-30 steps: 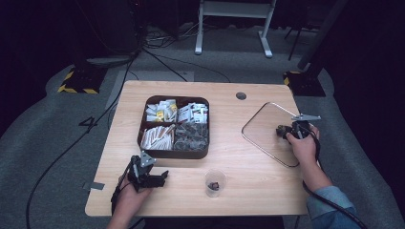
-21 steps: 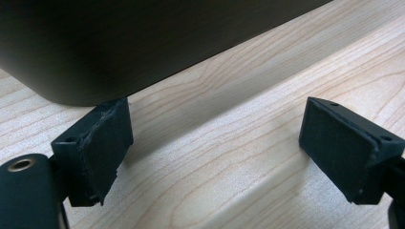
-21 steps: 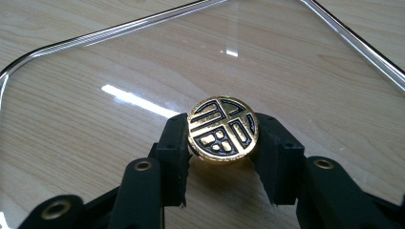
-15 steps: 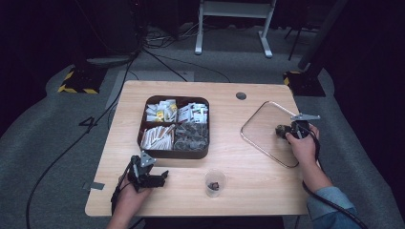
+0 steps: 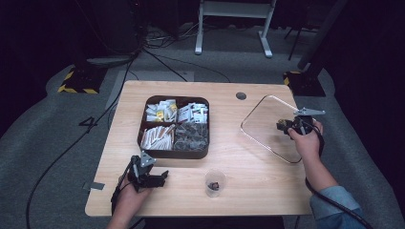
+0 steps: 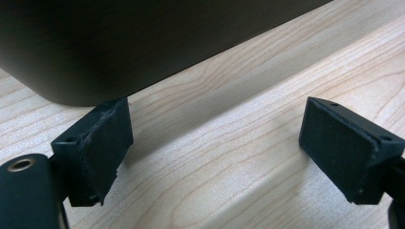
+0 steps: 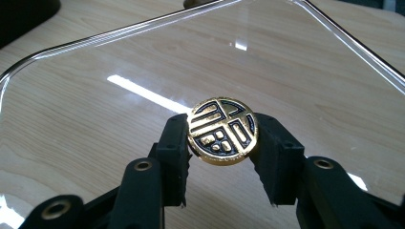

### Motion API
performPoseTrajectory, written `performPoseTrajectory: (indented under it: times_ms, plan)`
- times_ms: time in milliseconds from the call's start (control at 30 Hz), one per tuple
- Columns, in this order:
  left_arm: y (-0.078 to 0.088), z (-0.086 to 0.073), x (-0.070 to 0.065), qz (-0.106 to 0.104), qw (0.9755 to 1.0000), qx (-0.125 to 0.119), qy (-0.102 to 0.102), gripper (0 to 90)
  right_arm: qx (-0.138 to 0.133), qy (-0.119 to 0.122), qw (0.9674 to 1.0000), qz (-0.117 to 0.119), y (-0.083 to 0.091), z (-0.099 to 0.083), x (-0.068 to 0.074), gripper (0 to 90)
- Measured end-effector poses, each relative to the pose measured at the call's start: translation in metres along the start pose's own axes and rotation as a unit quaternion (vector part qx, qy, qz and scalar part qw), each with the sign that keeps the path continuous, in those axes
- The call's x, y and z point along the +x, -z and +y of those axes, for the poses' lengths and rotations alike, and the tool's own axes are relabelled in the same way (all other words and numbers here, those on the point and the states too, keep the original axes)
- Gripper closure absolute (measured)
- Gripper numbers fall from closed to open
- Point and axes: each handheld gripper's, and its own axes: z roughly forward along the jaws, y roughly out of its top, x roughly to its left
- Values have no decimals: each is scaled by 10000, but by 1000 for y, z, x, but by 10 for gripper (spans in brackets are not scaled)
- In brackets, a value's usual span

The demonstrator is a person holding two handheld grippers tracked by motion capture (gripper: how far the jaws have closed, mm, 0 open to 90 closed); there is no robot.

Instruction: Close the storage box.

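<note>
Now right gripper (image 7: 222, 143) slightly higher than second ago, clamped on round gold-and-black knob (image 7: 222, 131) of clear glass lid (image 5: 267, 126) at table's (image 5: 267, 186) right. Right gripper view reveals knob's embossed pattern. Left gripper (image 6: 215, 157) unmoved, jaws apart, near dark tray (image 5: 174, 154).

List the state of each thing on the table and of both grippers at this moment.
Round knob: clamped between right gripper's pads, above clear lid.
Clear lid: flat on table, off the tray.
Compartment tray: uncovered, four sections filled.
Small cup: upright, something dark inside.
Left gripper: open, empty, beside tray.
</note>
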Motion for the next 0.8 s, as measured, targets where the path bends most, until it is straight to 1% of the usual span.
performPoseTrajectory:
  times_ms: [200, 300, 500, 600, 800]
  plan:
    - [0, 0, 0, 4, 10000, 0, -3, 115, -151, 100, 9998, 69, 9, 15, 6, 589]
    - [0, 0, 0, 4, 10000, 0, -4, 115, -216, 188, 9995, 94, 14, 23, 10, 590]
    - [0, 0, 0, 4, 10000, 0, -3, 115, -317, 276, 9990, 158, 20, 34, 17, 589]
    - [0, 0, 0, 4, 10000, 0, -3, 115, -350, 297, 9988, 166, 22, 37, 21, 589]
    - [0, 0, 0, 3, 10000, -1, 0, 115, -353, 397, 9982, 288, 23, 44, 31, 589]
